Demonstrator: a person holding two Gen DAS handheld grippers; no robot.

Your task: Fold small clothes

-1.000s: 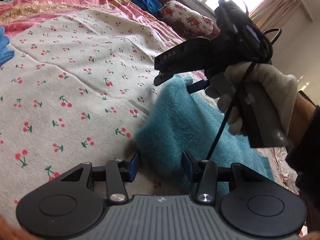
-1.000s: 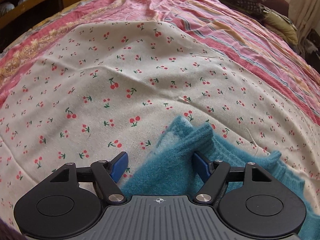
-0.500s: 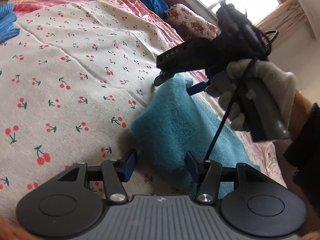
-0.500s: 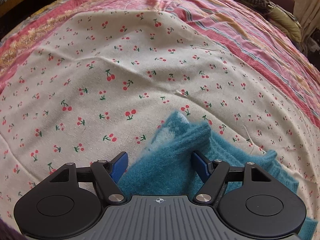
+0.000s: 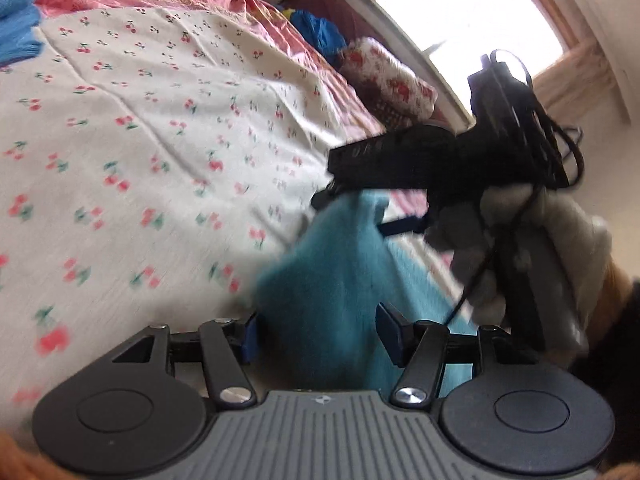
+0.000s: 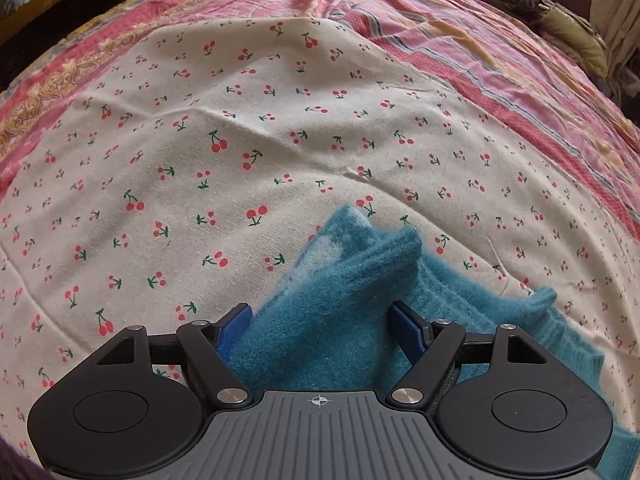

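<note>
- Left gripper (image 5: 316, 334): fingers spread, straddling the teal knit garment (image 5: 332, 280), apparently ready to pinch its near corner.
- Right gripper (image 6: 322, 330): spread likewise; garment (image 6: 332, 312) lies between its fingers on the cherry-print sheet (image 6: 200, 152).

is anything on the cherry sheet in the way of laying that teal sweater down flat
Nothing visible is. The teal sweater lies between the tips of both the right gripper and the left gripper, and the cherry-print sheet ahead of it shows only creases. A blue cloth lies off at its far edge.
</note>
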